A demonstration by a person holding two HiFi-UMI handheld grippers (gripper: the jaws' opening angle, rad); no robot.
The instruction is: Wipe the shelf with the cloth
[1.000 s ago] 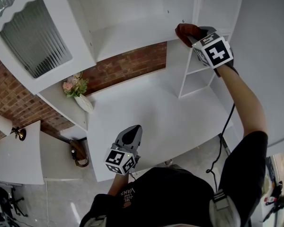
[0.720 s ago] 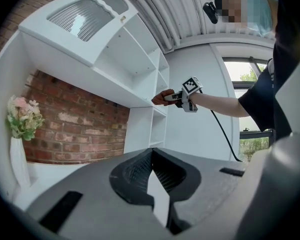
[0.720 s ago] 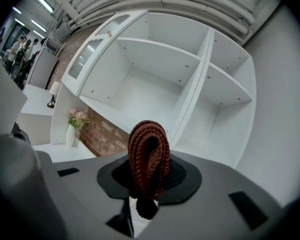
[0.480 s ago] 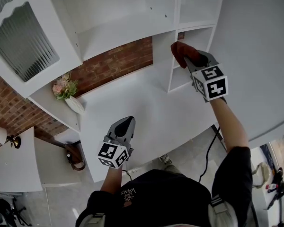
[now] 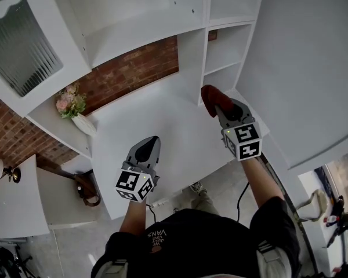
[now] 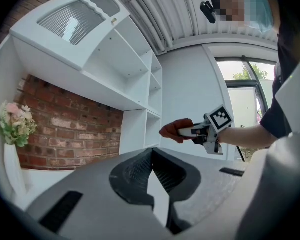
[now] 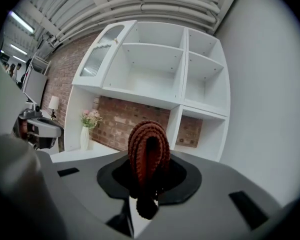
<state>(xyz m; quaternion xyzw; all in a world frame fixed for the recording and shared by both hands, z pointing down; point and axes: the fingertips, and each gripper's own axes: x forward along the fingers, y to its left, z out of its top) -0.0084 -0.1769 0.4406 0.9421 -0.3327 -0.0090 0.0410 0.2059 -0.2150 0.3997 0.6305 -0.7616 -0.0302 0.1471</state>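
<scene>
the right gripper (image 5: 219, 108) was clamped on the rust-red cloth (image 5: 209, 96), holding it in the air above the white tabletop (image 5: 162, 120), near the lower cubbies of the shelf (image 5: 223, 51) but touching none. the left gripper (image 5: 151, 142) hovered over the tabletop, jaws together and empty. no wiping stroke was under way; whether any board was already wiped could not be told.
</scene>
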